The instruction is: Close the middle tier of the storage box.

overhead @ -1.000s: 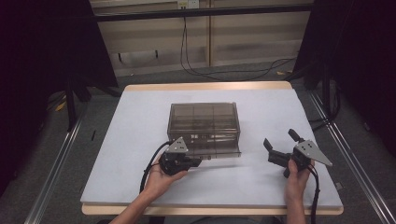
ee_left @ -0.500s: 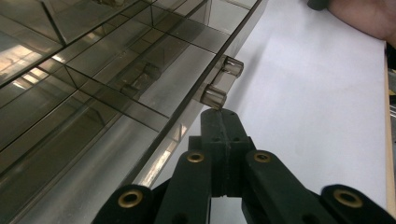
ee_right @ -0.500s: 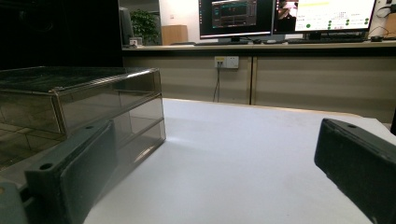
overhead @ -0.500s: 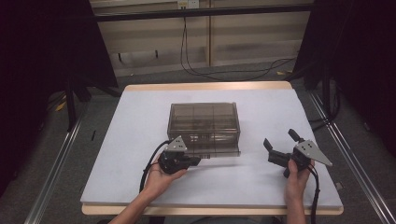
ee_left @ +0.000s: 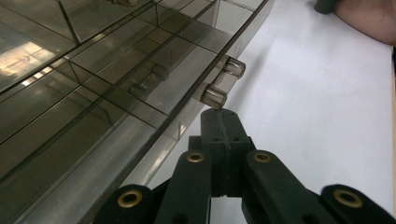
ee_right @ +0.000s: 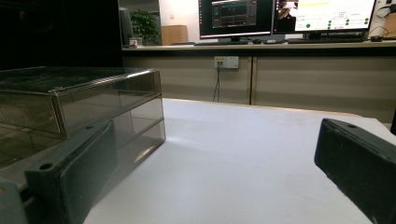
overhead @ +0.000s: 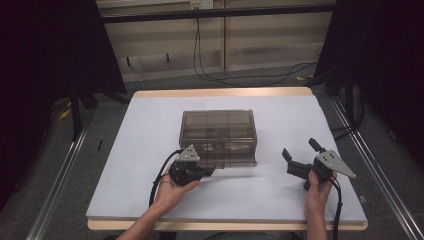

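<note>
Little has moved since a second ago; at most the lower drawer (overhead: 231, 159) has edged out slightly. On the white table (overhead: 150, 130), the smoky clear drawer box (overhead: 218, 131) sits mid-table. At its front-left corner the left hand (overhead: 167, 192) cradles the left gripper (overhead: 206, 172), jaws pressed together, tips touching the drawer's clear handle (ee_left: 215, 95), as its own view shows. Well apart to the right, the right gripper (overhead: 299, 152) rests upright, jaws spread wide, holding nothing. Monitors (ee_right: 285, 16) appear beyond it.
</note>
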`<state>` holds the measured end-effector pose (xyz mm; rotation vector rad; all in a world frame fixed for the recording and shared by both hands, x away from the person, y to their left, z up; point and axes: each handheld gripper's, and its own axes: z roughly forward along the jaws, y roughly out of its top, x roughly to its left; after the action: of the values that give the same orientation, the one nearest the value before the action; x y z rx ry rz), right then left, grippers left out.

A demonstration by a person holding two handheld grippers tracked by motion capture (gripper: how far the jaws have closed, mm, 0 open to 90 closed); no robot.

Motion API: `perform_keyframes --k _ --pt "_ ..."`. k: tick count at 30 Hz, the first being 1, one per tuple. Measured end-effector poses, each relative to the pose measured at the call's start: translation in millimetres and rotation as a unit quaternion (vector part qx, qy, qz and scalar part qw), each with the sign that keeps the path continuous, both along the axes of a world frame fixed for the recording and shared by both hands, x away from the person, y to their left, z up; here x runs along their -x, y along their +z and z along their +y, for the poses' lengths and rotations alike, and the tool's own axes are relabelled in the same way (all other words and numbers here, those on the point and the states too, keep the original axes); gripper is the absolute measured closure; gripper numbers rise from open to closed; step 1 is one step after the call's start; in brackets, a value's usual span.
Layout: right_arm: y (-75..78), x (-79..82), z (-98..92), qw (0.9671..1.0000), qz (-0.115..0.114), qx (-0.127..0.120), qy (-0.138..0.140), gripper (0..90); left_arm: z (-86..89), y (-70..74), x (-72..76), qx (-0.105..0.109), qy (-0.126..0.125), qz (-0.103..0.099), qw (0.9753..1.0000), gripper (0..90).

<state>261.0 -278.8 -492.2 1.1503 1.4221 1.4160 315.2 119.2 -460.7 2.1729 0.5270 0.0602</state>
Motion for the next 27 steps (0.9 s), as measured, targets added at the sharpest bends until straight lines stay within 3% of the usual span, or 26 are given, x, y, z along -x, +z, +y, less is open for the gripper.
perform_keyframes --k 5,9,27 --pt "-0.1 -0.2 0.0 1.0000 -0.001 0.000 0.001 0.0 0.7 -0.7 -0.9 0.009 0.006 0.003 0.9999 90.0" --pt "0.0 -0.1 -0.2 1.0000 0.000 0.001 0.000 0.0 1.6 0.3 -2.4 0.003 0.002 0.002 1.0000 90.0" --pt "0.0 -0.4 -0.4 1.0000 -0.001 0.001 0.000 0.0 0.1 0.6 -5.0 0.012 0.016 0.007 0.9998 90.0"
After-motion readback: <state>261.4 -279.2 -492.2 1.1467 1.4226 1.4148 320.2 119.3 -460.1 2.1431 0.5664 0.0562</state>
